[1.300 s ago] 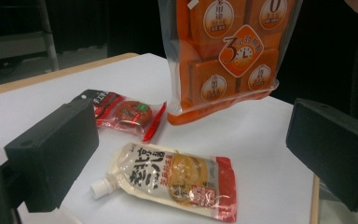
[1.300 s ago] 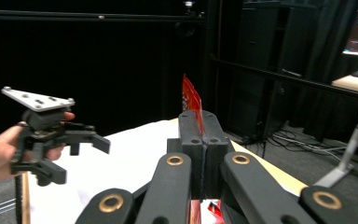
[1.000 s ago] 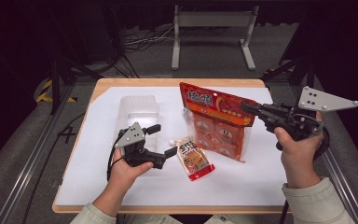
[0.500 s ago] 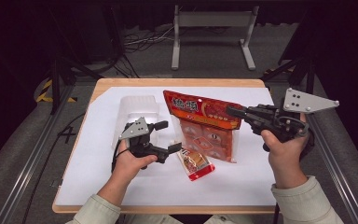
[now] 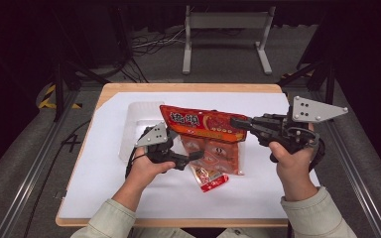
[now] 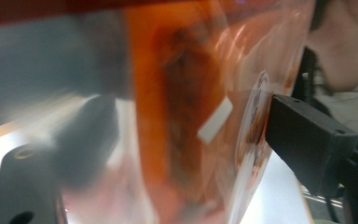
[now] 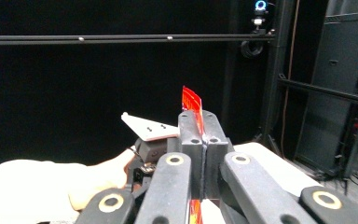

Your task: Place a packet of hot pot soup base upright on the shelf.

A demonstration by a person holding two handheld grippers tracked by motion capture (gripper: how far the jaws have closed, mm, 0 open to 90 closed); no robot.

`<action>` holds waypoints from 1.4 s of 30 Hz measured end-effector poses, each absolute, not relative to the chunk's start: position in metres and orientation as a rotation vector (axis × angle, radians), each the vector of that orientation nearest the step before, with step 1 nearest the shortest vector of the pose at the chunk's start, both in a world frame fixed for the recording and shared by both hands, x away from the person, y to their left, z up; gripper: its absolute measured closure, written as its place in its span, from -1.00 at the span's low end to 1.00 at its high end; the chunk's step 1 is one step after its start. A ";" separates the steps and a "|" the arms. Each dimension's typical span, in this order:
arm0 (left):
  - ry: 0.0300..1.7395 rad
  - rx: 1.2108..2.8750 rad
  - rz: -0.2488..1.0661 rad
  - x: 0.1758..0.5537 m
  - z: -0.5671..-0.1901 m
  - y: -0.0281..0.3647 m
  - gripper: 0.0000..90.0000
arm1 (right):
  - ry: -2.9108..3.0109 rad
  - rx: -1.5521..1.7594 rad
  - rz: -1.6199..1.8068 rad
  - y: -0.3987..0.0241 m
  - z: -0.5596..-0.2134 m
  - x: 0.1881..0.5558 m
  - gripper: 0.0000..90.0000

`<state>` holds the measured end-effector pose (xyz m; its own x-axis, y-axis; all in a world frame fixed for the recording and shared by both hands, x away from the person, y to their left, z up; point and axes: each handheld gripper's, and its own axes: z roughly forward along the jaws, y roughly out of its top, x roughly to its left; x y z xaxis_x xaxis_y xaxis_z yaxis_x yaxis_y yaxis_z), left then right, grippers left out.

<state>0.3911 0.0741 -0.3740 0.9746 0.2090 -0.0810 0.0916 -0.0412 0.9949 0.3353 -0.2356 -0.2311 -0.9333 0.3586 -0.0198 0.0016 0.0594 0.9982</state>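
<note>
Nearest to me, I see two sleeves and two hands, each holding one black gripper. My left gripper (image 5: 194,155) has a grey three-cornered plate on top. Its jaws have just been closing, and the big snack bag (image 5: 208,133) sits between them; in the left gripper view the shiny clear plastic is in the gap, with one black pad at the bag's right side, but the view is too blurry to tell if both pads press on it. My right gripper (image 5: 235,121) is clamped tight on the bag's top right corner, and in the right gripper view a thin red edge (image 7: 192,105) pokes up from between the two jaws.

The bag is held up above the table, red on top and see-through lower down, smooth and crinkly. Under it lies one small red packet (image 5: 209,178), flat on the white sheet (image 5: 258,198). One clear plastic box (image 5: 138,119) stands behind my left hand.

The white sheet covers a light wooden table (image 5: 188,88). Farther off, there is grey floor, cables and one metal stand (image 5: 226,29) in a dark room.
</note>
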 end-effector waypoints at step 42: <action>0.101 1.695 0.001 0.379 -0.367 0.073 0.57 | 2.035 0.414 2.022 -0.245 -0.242 0.346 0.99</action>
<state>0.3785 0.0733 -0.3674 0.9960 0.0671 -0.0582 0.0662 -0.1226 0.9902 0.3461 -0.2451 -0.2417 -0.9305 0.3654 0.0277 0.0301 0.0008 0.9995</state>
